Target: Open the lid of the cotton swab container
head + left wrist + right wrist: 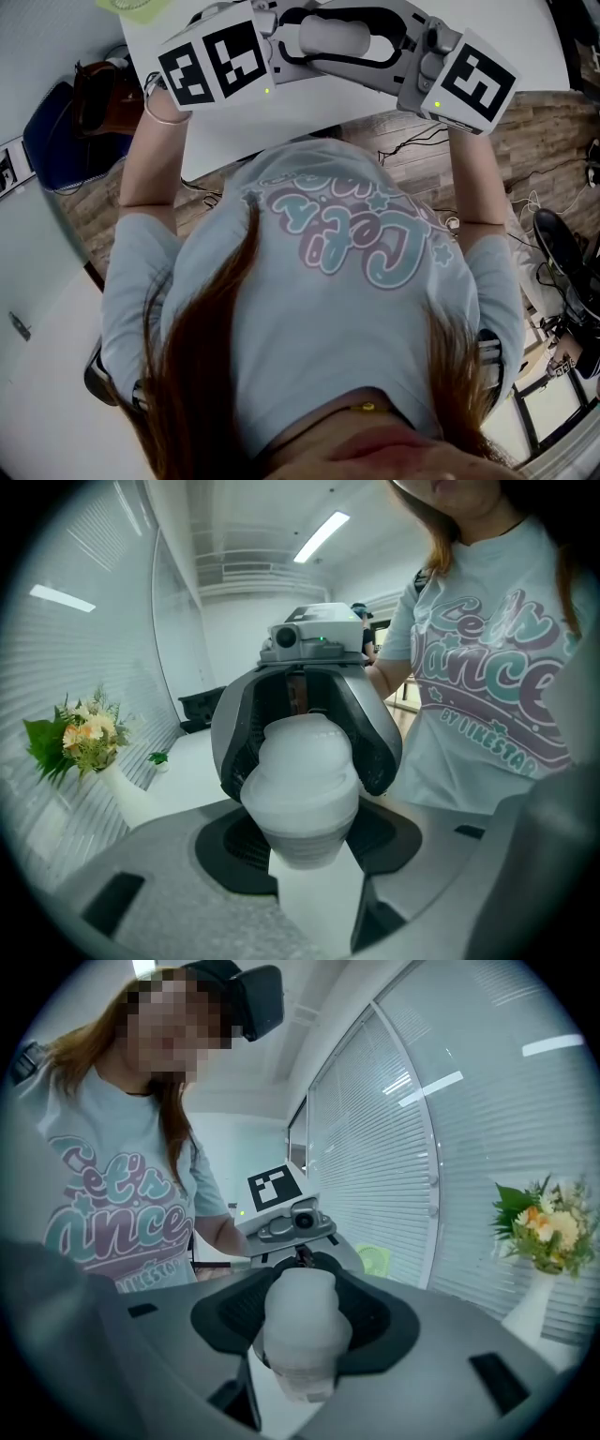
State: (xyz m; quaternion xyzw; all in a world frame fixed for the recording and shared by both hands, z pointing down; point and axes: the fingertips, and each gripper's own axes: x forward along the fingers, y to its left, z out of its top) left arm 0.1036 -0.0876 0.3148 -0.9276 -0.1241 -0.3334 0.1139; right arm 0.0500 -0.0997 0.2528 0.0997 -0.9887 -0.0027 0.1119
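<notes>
Left gripper (305,874): jaws clamped on one end of the cotton swab container (298,771); the pads press on its sides and you have no slack there
Container position: held in the air between your two grippers, lying roughly level in front of your chest and above the white table (234,131)
Container build: white, translucent, rounded plastic with a stepped shoulder and a ribbed band; which end carries the lid cannot be told from these views
Weight: judged light; either grip alone should carry it
Stiffness: judged thin-walled and stiff enough to hold shape, but likely to flex or pinch the lid tight if you squeeze hard
Surface: judged smooth and slippery on the domed part, with better purchase on the ribbed band
Where to hold: take the body on its widest section with one gripper and the lid just past the seam with the other, pads flat on the sides
Right gripper (298,1372): jaws clamped on the opposite end of the container, facing the left gripper
Risk: judged that a sudden release of the lid could scatter the swabs
</notes>
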